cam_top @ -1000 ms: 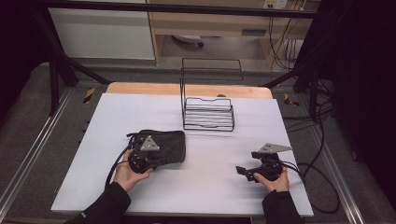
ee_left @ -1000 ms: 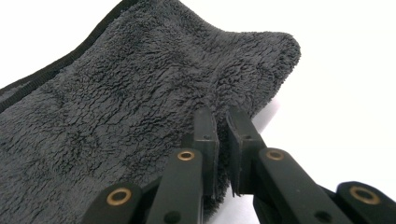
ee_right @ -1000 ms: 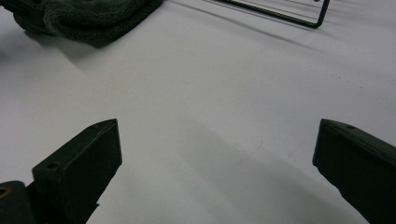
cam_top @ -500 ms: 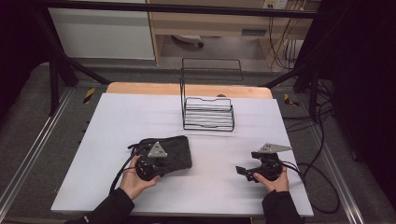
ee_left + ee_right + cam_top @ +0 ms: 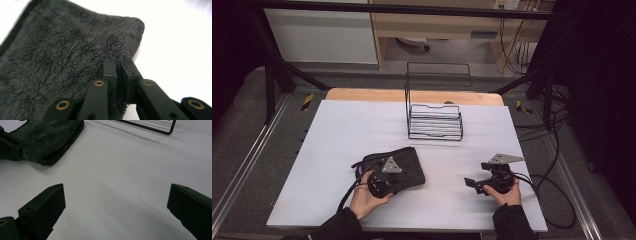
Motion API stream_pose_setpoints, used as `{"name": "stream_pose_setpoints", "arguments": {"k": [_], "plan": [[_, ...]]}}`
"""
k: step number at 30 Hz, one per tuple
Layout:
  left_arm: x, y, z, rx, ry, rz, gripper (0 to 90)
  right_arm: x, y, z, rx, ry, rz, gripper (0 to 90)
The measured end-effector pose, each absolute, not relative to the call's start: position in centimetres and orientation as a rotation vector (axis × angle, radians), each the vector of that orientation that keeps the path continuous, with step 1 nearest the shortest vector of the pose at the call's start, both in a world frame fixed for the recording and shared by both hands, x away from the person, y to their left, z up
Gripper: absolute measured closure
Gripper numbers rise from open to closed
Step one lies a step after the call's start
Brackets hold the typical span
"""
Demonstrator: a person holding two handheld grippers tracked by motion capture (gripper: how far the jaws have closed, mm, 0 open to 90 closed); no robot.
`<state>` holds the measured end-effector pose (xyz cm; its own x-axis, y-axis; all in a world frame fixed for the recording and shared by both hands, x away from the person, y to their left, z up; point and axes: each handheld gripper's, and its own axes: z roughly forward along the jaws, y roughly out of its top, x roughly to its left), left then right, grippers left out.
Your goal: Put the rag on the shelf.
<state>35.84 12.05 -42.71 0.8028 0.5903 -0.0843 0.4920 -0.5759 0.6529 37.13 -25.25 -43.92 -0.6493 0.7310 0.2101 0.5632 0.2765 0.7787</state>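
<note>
Dark fluffy towel (image 5: pixel 62 57) judged soft, light and limp, pinched at its near edge by left tool (image 5: pixel 118 65); right tool (image 5: pixel 116 202) held spread above worktop (image 5: pixel 342 130)

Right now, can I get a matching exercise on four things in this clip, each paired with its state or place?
1. left gripper
2. right gripper
3. dark fleecy cloth
4. wire rack

a. standing at the far middle of the table
b. jaws wide apart over bare table
c. jaws closed on the cloth's edge
d. lying flat, near left

Pairs: 1-c, 2-b, 3-d, 4-a
</note>
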Motion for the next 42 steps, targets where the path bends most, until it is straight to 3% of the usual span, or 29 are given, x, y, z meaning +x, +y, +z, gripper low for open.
{"name": "stream_pose_setpoints", "arguments": {"k": [4,10,14,20,25,29,35,42], "plan": [[35.8,12.0,-42.8,2.316,0.77,0.199,78.9,37.1,-25.2,-43.9,1.207,2.351,1.308,3.2],[35.9,13.3,-41.4,2.278,0.754,0.209,56.8,36.9,-24.4,-43.5,1.196,2.345,1.313,6.7],[36.9,16.6,-39.8,2.226,0.811,0.304,45.9,36.7,-23.2,-43.2,1.185,2.347,1.327,9.5],[38.7,21.1,-39.7,2.199,0.939,0.364,38.4,36.7,-20.7,-42.9,1.171,2.343,1.324,12.7],[40.6,24.6,-40.8,2.178,1.07,0.378,38.2,36.8,-17.8,-42.8,1.195,2.361,1.288,15.2],[41.5,25.2,-41.8,2.186,1.122,0.36,40.5,36.9,-16.2,-42.8,1.205,2.372,1.272,17.5],[42.6,25.2,-43.0,2.204,1.125,0.323,49.2,37.4,-12.8,-43.0,1.21,2.395,1.285,29.0],[42.9,25.0,-43.5,2.205,1.082,0.282,59.8,37.6,-10.4,-44.5,1.277,2.435,1.201,48.9]]}}
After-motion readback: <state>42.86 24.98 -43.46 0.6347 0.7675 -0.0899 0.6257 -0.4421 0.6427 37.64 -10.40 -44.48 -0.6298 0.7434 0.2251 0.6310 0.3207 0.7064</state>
